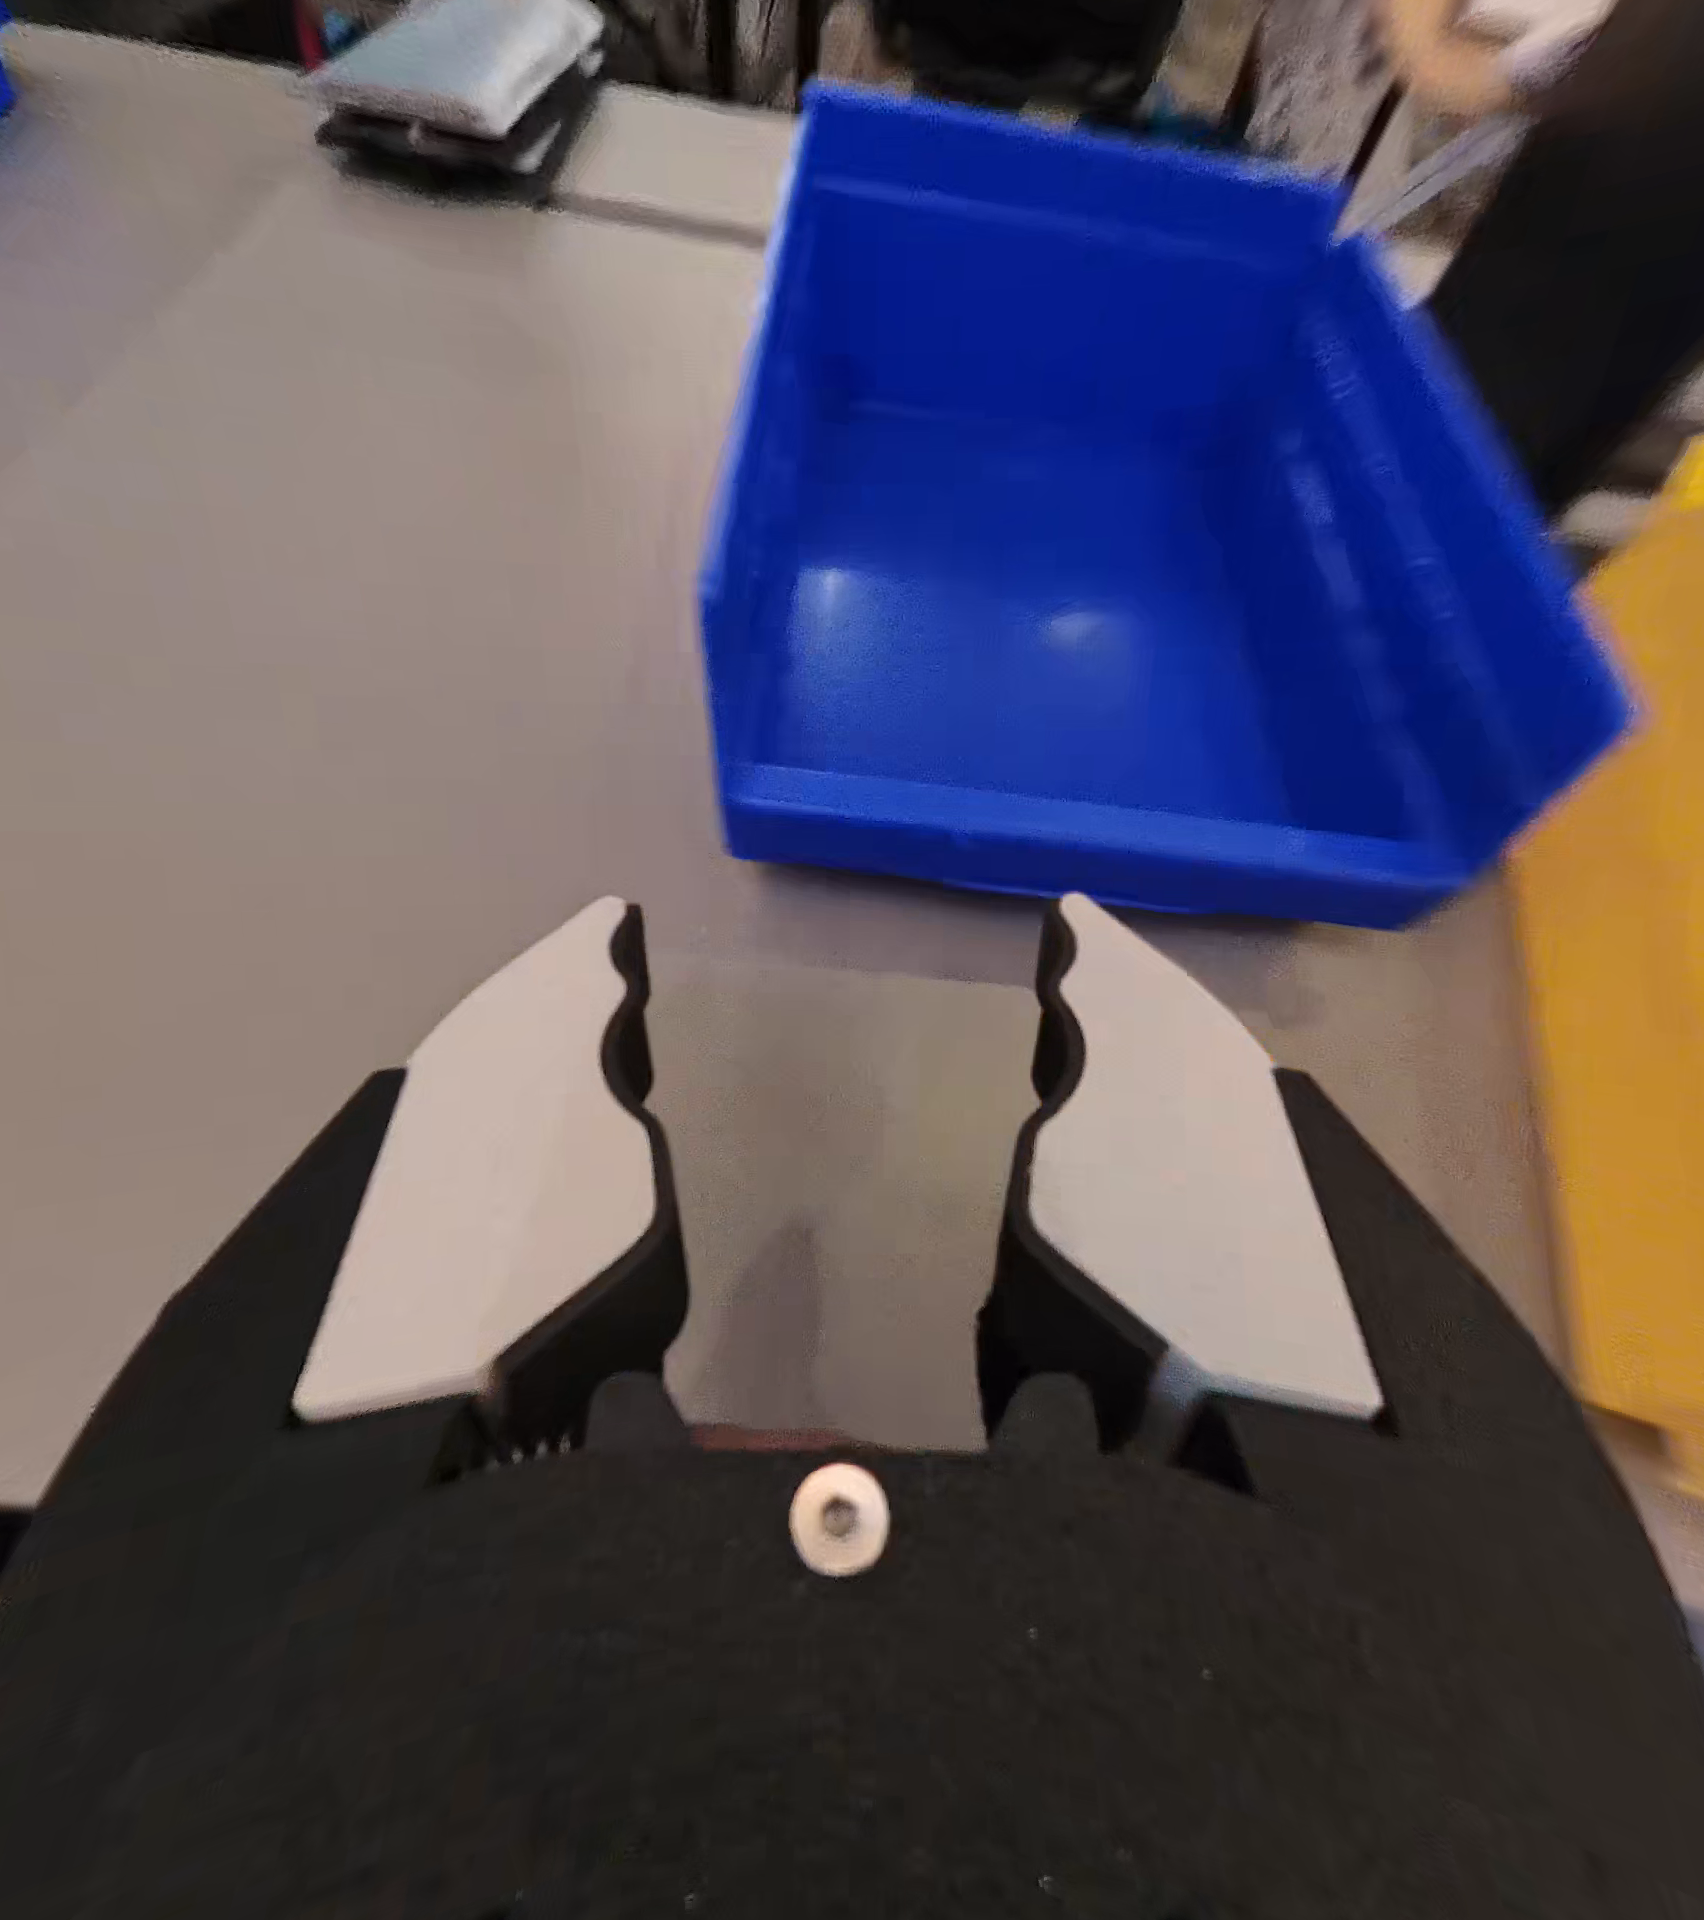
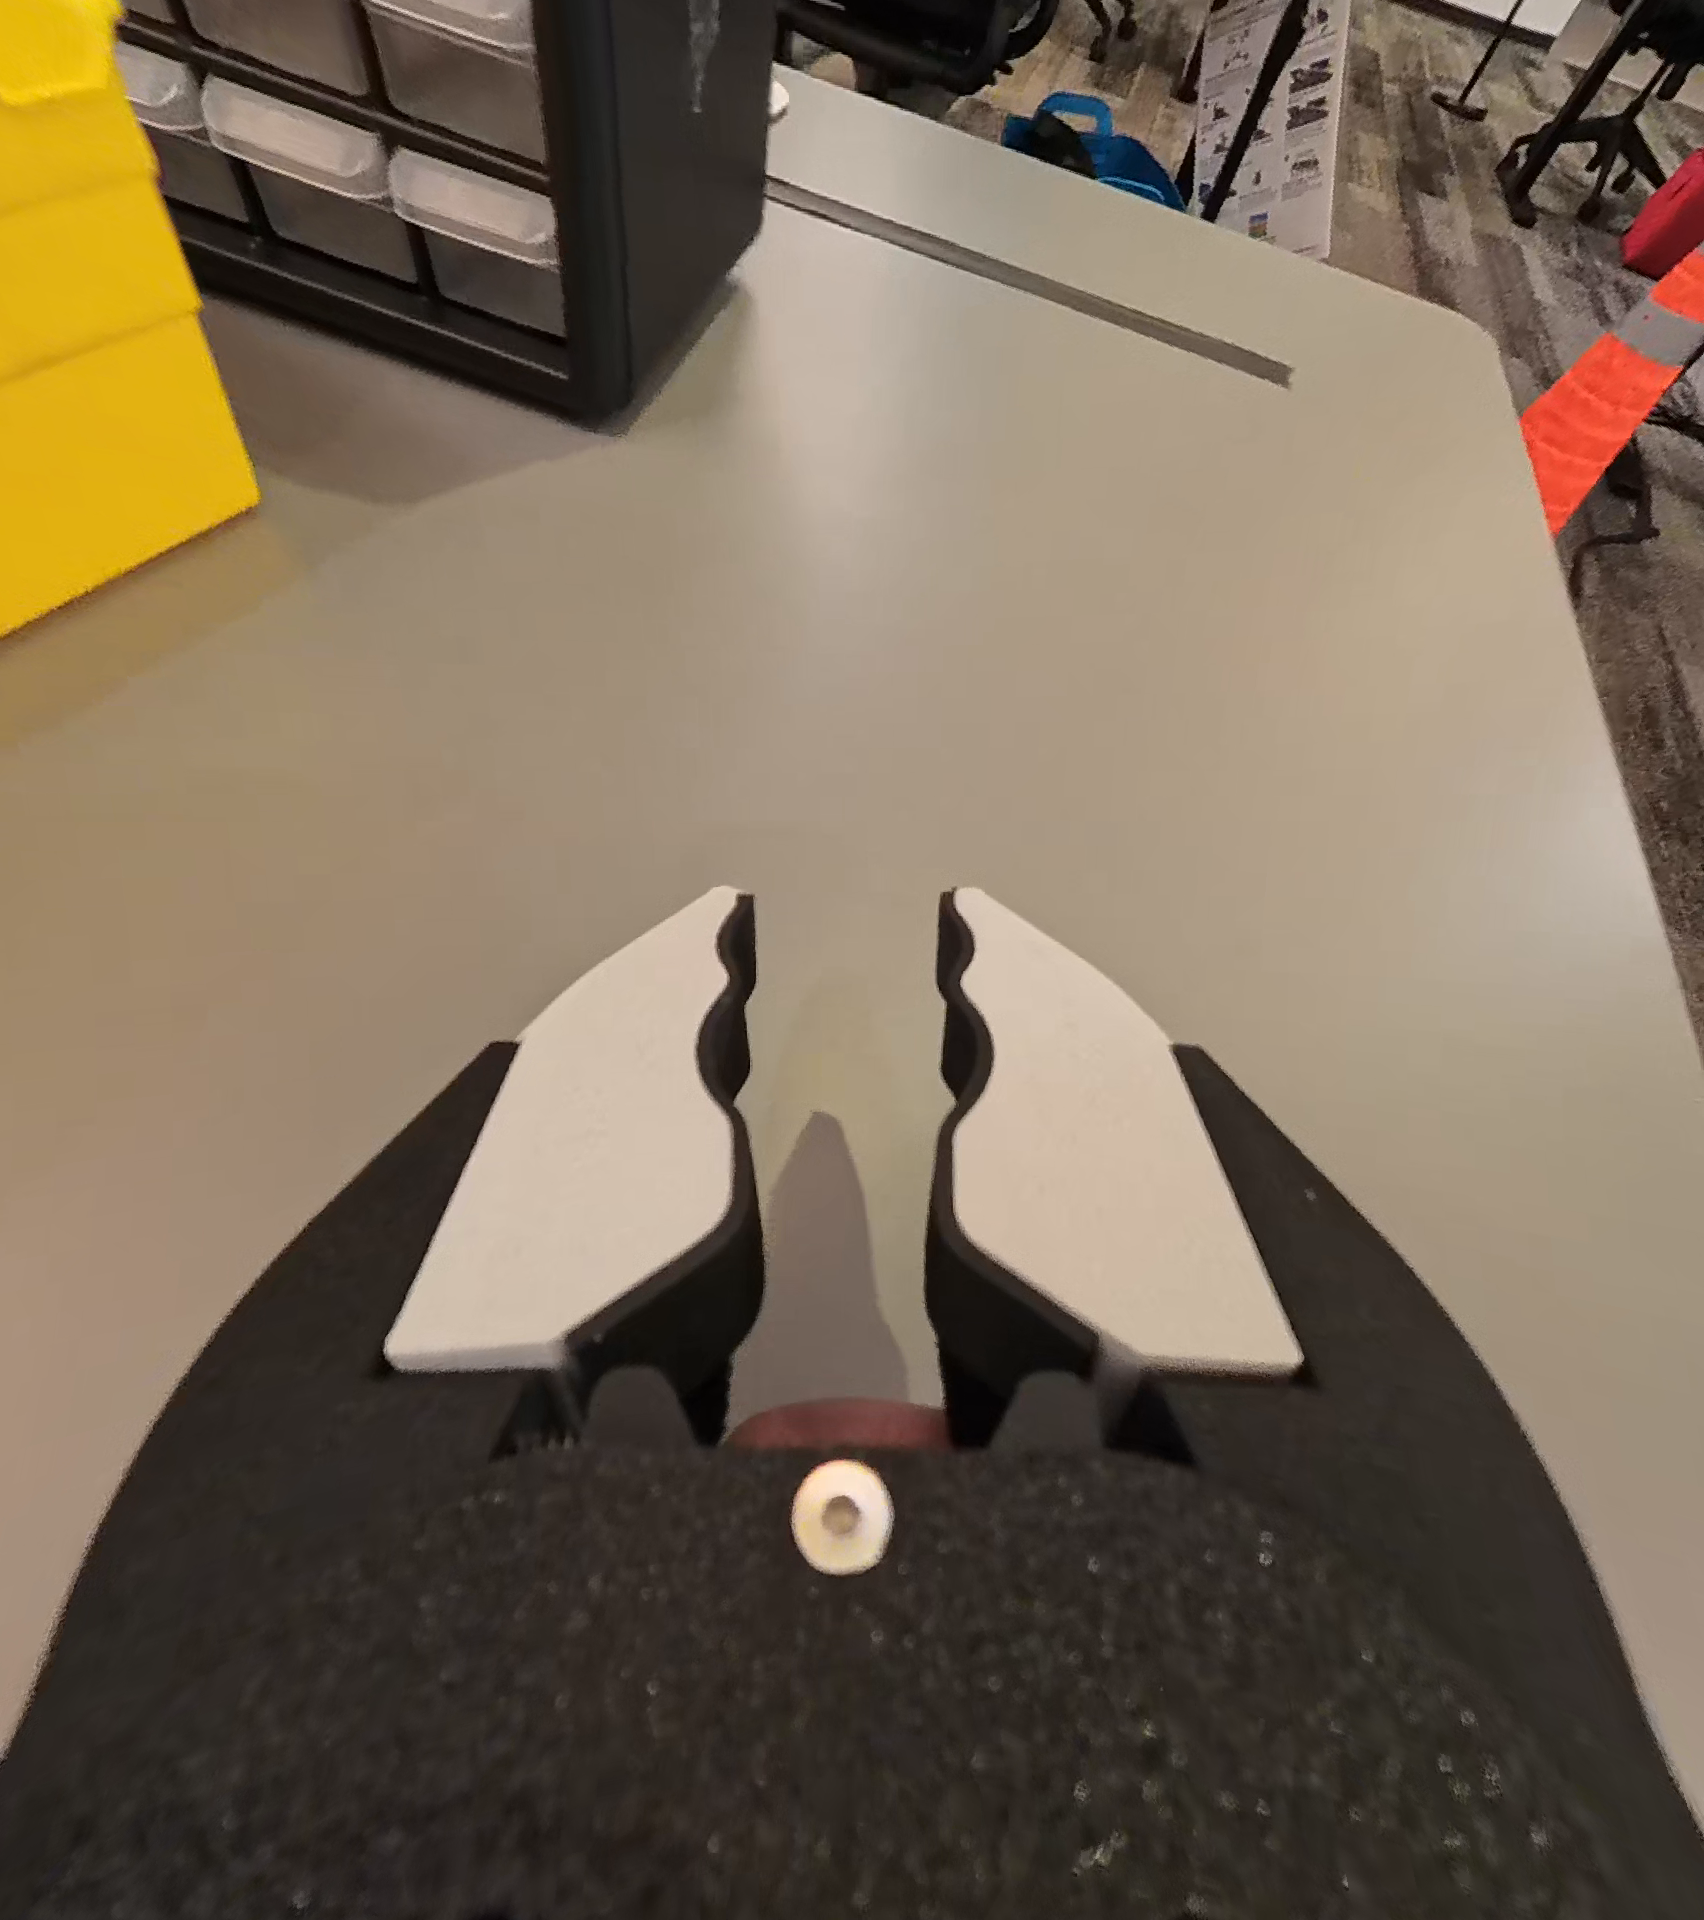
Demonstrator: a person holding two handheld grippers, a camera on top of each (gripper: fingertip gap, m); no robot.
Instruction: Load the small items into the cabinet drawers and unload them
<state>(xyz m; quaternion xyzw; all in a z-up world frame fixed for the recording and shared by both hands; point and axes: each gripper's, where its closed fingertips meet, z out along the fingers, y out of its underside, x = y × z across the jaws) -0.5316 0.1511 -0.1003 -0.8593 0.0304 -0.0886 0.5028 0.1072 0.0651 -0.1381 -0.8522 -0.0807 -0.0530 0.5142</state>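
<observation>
- Left wrist view: the left gripper (image 1: 843,920) hovers over the grey table (image 1: 256,623), jaws wide apart and empty. Just ahead sits an empty blue bin (image 1: 1087,582); a yellow bin (image 1: 1700,935) stands at its right.
- Right wrist view: the right gripper (image 2: 846,904) has its jaws partly open, holding nothing. The drawer cabinet (image 2: 474,187) stands far left, drawers closed. No small items show; find them first, likely in the yellow bin.

Both wrist views look down at table (image 2: 1035,623); yellow bin (image 1: 1700,935) shared.
</observation>
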